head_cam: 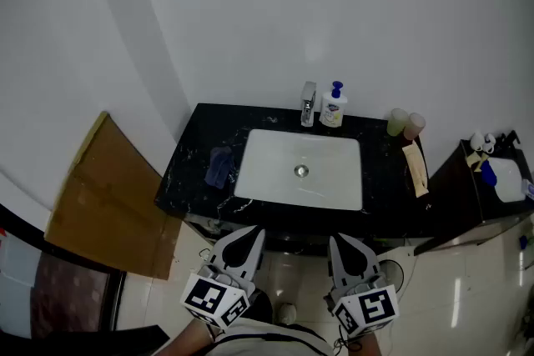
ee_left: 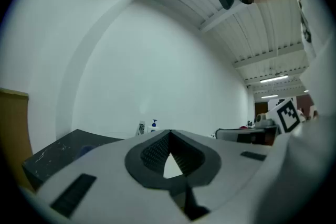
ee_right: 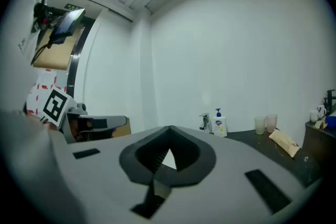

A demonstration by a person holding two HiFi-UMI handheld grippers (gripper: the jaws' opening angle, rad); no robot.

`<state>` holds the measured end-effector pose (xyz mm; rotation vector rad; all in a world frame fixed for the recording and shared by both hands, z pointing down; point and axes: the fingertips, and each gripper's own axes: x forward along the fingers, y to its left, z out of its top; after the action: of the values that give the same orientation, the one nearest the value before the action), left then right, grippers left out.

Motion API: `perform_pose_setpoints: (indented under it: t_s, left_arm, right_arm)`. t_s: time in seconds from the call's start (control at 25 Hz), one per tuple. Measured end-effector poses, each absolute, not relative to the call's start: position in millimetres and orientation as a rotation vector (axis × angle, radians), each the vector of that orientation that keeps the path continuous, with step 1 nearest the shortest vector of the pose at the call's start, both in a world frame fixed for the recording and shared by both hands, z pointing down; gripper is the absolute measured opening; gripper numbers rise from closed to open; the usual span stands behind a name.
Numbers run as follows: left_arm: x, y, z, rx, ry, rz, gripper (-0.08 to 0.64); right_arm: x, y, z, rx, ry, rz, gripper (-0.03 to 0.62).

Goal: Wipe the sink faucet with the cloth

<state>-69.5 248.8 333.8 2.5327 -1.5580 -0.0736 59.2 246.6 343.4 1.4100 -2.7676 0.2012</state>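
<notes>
A: Scene entry, largest item first?

B: Black marble-patterned vanity counter against a white wall. A brown cardboard sheet leans to its left. A white rectangular ceramic basin is set into the counter top.

A: Tools?

B: Left gripper and right gripper are both held level in front of the counter's front edge, clear of it. On each, the jaws are pressed together at the tips with nothing between them.

A: Task items?

B: The crumpled blue cloth lies on the counter just left of the basin, touched by neither gripper. The chrome faucet stands upright at the basin's back rim, well apart from the cloth.

A: Smaller items?

B: A white soap bottle with a blue pump stands just right of the faucet. Two pale plastic cups stand near the back right corner.
</notes>
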Motion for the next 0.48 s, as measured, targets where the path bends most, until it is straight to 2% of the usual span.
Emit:
perform_pose_setpoints:
  t_s: [0.48]
  left_arm:
    - [-86.4,175.4,361.0,2.503,-1.542,-0.065,0.0]
  right_arm:
    - [56.6,172.8,358.0,1.417,-2.739,0.227,-0.002]
